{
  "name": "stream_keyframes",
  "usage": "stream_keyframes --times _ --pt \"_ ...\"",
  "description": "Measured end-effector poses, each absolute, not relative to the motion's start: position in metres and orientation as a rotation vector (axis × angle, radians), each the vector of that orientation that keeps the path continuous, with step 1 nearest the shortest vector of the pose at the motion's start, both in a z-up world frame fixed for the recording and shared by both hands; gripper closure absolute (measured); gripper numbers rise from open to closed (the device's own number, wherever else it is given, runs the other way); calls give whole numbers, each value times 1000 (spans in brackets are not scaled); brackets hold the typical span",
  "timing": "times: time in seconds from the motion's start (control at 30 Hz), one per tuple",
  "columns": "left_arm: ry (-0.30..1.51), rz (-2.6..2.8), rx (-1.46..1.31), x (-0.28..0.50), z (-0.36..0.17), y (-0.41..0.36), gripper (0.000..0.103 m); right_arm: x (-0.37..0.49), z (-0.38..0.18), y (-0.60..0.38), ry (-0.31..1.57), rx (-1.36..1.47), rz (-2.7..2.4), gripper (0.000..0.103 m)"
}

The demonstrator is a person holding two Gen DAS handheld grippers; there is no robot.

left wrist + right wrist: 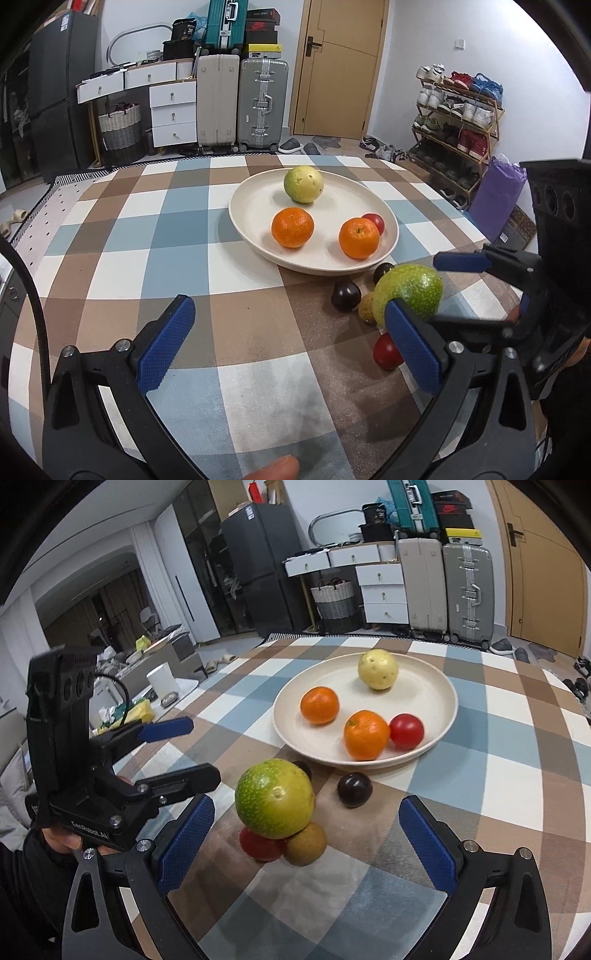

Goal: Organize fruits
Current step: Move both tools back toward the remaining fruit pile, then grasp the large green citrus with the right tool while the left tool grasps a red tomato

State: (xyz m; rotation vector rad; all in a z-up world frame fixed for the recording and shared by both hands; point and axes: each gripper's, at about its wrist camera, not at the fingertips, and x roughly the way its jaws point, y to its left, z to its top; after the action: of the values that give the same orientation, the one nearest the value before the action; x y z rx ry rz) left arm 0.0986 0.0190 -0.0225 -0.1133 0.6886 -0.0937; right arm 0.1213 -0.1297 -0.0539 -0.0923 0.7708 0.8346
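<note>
Checked cloth (177, 236) in blue, brown and white covers the table, a cluttered room behind it. Nearest, left gripper (291, 343) hangs low over bare cloth, jaws spread wide, nothing between them. Right gripper (306, 838) beside it, jaws likewise wide apart and empty, its blue pads either side of a loose cluster of fruit without touching any. In that cluster: a large green fruit (275, 799) at front, a red tomato (260, 845) and a small brown fruit (306, 843) tucked just beside and under it. Slightly farther, a dark plum (354, 784) lies alone on the cloth; a second dark plum (383, 272) sits near the plate's rim. Beyond, a cream plate (436, 690) holds two oranges (319, 705) (365, 734), a red tomato (406, 731) touching the nearer orange, and a pale yellow-green fruit (377, 670) at the far side. Against the back wall stand suitcases (262, 103), white drawers (173, 110) and a wooden door (340, 66); a shoe rack (458, 122) at right.
</note>
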Motion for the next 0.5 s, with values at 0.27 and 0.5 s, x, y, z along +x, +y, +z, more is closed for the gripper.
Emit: stream_keyframes --times 0.27,0.5 --pt "693 -85 -148 100 -23 28 1 118 -63 -113 789 -165 831 16" --pt "696 -85 -152 102 -25 29 1 120 -60 -111 779 -152 833 28"
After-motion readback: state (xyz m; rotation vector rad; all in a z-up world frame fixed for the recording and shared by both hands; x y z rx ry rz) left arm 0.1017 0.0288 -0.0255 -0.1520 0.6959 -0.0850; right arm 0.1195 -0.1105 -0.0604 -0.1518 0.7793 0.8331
